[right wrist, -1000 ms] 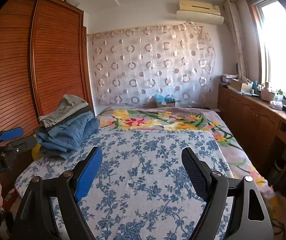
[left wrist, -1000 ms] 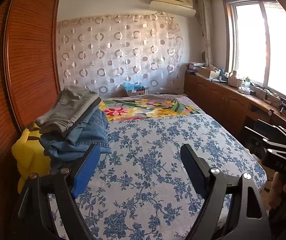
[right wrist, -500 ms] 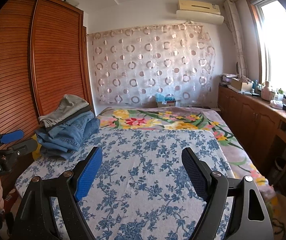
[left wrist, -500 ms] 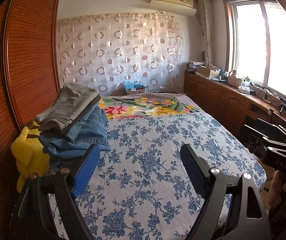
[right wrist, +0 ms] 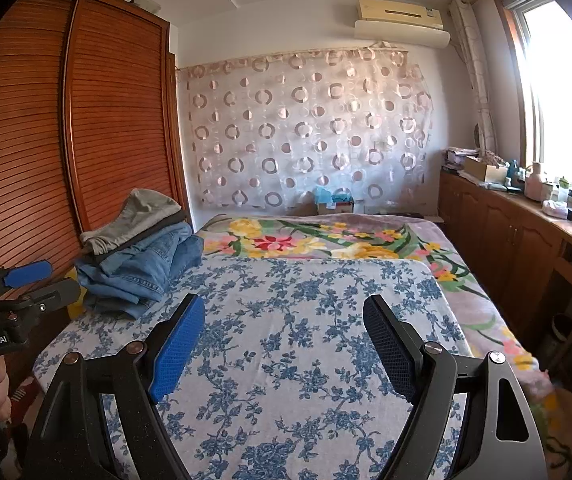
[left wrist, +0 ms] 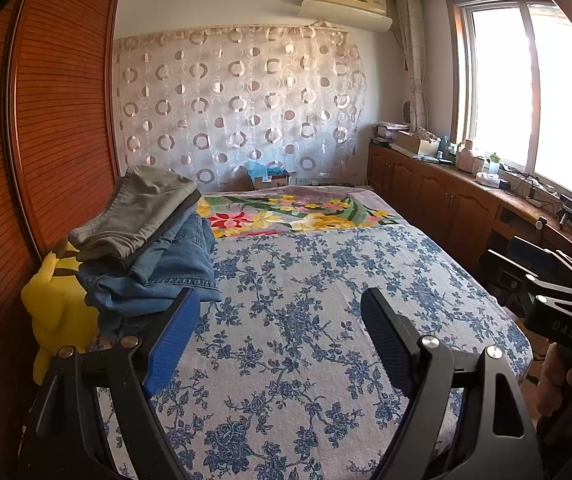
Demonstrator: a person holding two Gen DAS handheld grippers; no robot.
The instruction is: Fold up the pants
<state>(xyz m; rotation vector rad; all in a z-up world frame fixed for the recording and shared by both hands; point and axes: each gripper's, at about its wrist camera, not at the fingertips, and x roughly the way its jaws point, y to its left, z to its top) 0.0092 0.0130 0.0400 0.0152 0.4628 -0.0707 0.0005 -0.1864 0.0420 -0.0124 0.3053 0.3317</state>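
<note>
A pile of pants lies at the bed's left edge: grey pants (left wrist: 141,208) on top, blue jeans (left wrist: 165,272) beneath. The pile also shows in the right wrist view, grey pants (right wrist: 137,216) over jeans (right wrist: 141,272). My left gripper (left wrist: 277,336) is open and empty, held above the blue-flowered bedspread (left wrist: 326,320), just right of the pile. My right gripper (right wrist: 283,340) is open and empty above the bedspread (right wrist: 306,312), further from the pile. Each gripper shows at the edge of the other's view.
A yellow plush toy (left wrist: 53,312) sits between the pile and the wooden wardrobe (left wrist: 45,140). A floral blanket (left wrist: 298,212) covers the bed's far end. Wooden cabinets (left wrist: 446,204) with clutter run along the right under the window.
The left gripper has edged slightly forward and left toward the pile. The right gripper has hardly moved. Both stay open.
</note>
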